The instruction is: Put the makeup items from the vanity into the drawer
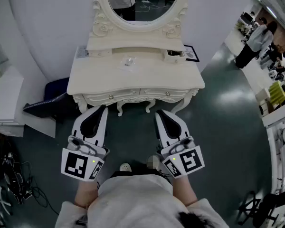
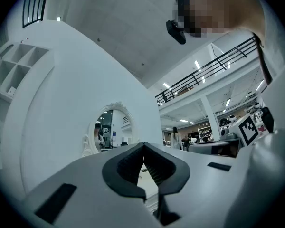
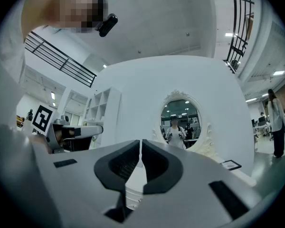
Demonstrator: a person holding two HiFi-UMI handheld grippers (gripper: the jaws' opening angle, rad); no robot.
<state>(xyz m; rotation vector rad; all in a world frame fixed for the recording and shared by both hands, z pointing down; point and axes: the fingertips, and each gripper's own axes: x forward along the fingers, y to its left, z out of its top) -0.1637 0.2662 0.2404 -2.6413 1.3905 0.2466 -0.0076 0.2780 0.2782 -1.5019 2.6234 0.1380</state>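
A white vanity [image 1: 133, 77] with an oval mirror [image 1: 142, 1] stands in front of me, its two front drawers [image 1: 137, 95] shut. On its top lie a small clear packet [image 1: 128, 63], a flat box [image 1: 88, 52] at the back left and a small open box [image 1: 173, 56] at the back right. My left gripper [image 1: 103, 109] and right gripper [image 1: 158, 113] hang side by side just short of the vanity's front edge, both shut and empty. The left gripper view shows its jaws [image 2: 143, 147] closed below the mirror [image 2: 109, 132]. The right gripper [image 3: 140, 142] points likewise at the mirror [image 3: 180, 122].
A black-framed card [image 1: 192, 53] lies at the vanity's back right corner. A dark blue bag [image 1: 52, 99] sits on the floor to its left, beside a white cabinet [image 1: 4, 103]. Cables [image 1: 14, 184] lie at the lower left. People [image 1: 256, 42] stand far right.
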